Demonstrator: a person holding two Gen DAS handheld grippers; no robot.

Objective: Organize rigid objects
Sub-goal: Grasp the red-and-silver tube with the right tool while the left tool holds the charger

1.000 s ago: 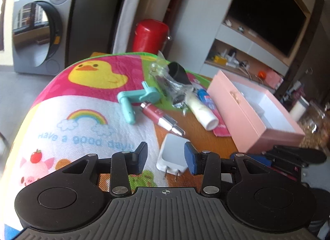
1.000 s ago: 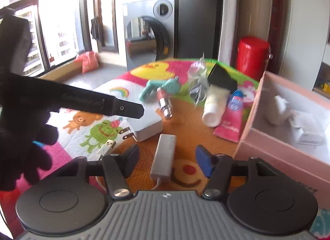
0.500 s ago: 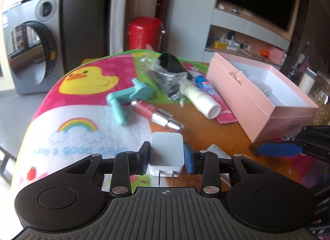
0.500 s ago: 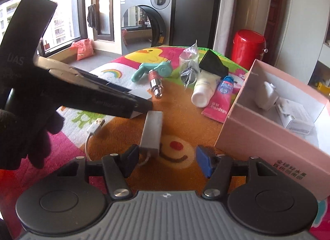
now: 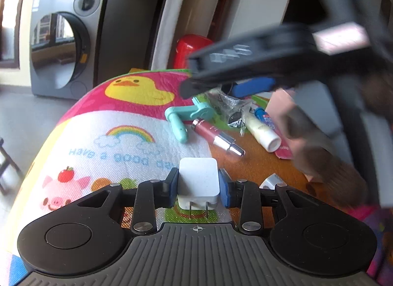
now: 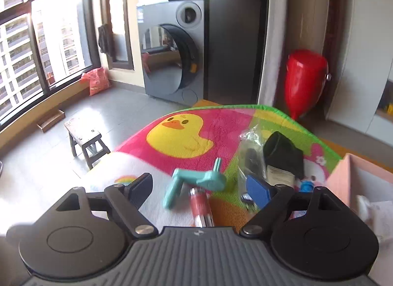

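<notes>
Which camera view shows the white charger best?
The left wrist view: the white charger sits centred between the left gripper jaws, body and both prongs plain to see. The right wrist view does not show it at all.

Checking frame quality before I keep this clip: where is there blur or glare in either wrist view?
Left wrist view: the right gripper crossing the upper right is motion-smeared; the white charger in the left gripper is sharp. Right wrist view: the window is blown out, the red canister smeared.
</notes>
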